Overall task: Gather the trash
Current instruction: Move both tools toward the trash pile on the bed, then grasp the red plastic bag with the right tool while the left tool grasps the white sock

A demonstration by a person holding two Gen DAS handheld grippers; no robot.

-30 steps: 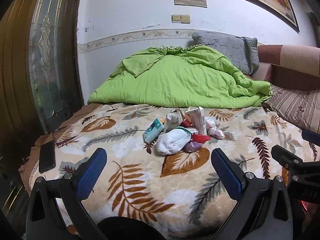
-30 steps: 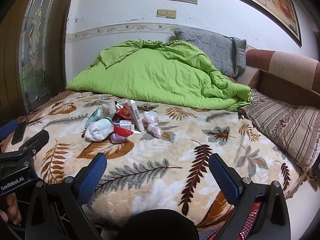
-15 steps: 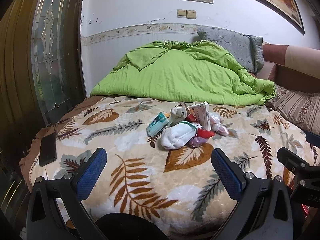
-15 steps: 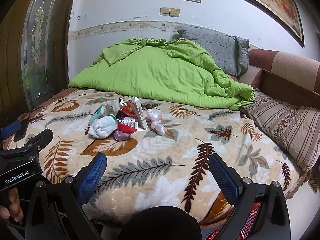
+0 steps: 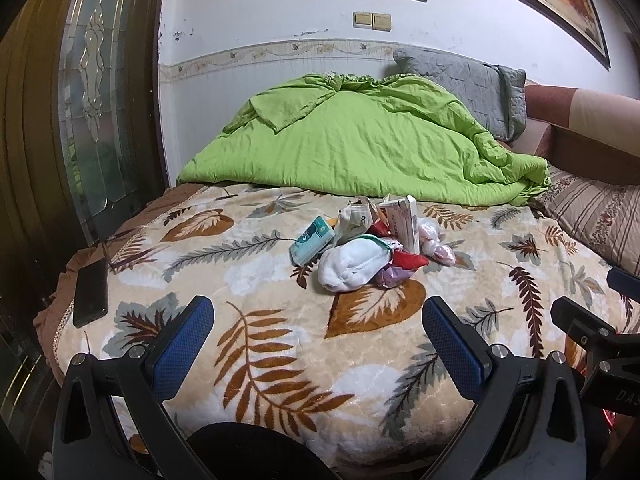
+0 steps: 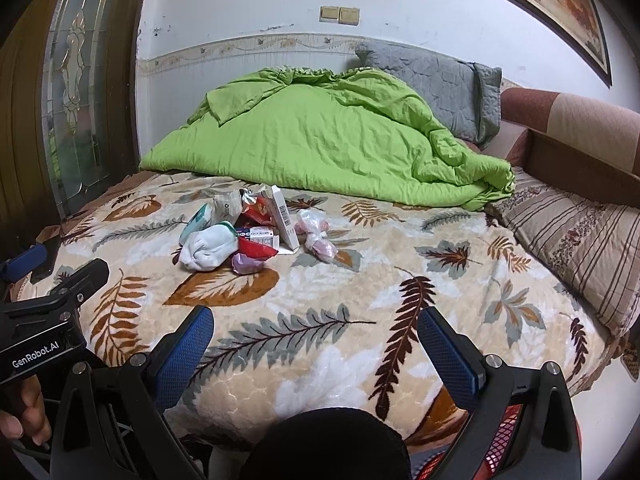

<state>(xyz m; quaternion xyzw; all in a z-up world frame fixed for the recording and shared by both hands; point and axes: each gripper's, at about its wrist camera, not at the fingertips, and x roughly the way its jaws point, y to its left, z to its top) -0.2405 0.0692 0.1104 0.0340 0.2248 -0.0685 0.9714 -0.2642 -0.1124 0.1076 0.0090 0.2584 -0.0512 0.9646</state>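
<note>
two grippers, the left gripper [image 5: 318,342] and the right gripper [image 6: 316,342], are spread wide and hold nothing, near the bed's [image 5: 280,360] front edge. the trash pile [image 5: 368,246] sits mid-bed, by the green blanket [image 5: 360,144].

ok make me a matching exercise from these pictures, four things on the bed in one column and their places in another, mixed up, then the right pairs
Things:
1. phone
2. green quilt
3. white sock
4. striped pillow

Places:
A. heaped at the far end of the bed, by the wall
B. at the near front of the trash pile
C. along the bed's right side
D. alone on the bed's left edge, near the door

Pairs: 1-D, 2-A, 3-B, 4-C
</note>
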